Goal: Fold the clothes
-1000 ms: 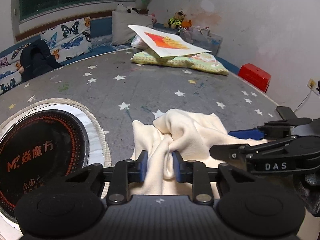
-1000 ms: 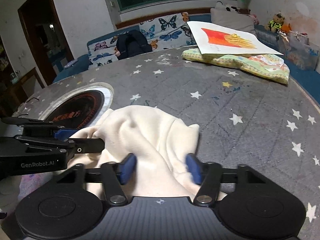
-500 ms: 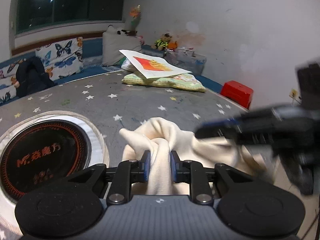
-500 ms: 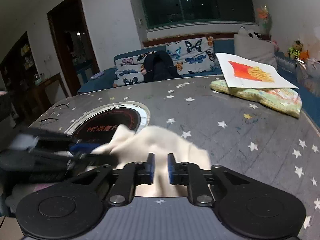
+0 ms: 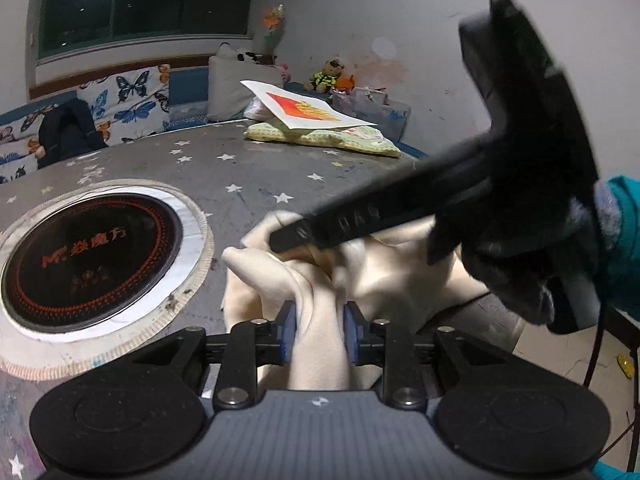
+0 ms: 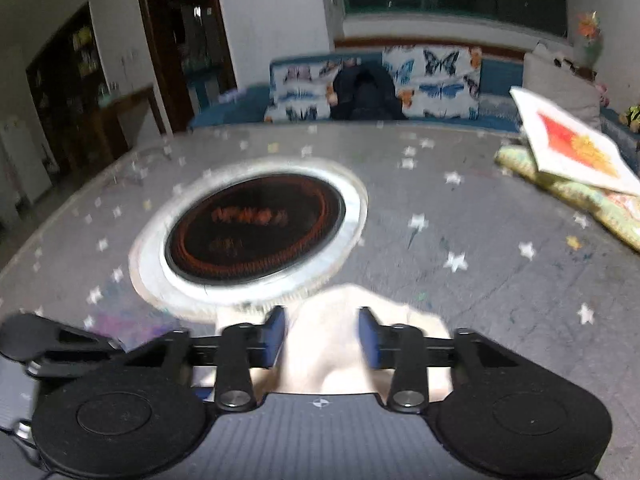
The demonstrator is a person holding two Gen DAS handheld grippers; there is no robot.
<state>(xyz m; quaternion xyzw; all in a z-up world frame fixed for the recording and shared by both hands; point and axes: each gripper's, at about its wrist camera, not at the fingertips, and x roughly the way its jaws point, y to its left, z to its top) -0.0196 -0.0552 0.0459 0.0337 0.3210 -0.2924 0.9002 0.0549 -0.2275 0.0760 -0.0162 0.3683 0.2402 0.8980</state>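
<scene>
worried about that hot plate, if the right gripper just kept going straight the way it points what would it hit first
The right gripper already has the cream cloth between its fingers. Beyond that, the round hot plate set in the table looks first in line, though the blur leaves depth unclear.

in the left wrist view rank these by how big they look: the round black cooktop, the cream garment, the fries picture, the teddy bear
1. Cream garment and round black cooktop: alike in apparent spread; the garment is partly hidden by the right hand-held gripper, so unranked.
2. Fries picture, farther away.
3. Teddy bear, smallest and farthest away.
</scene>
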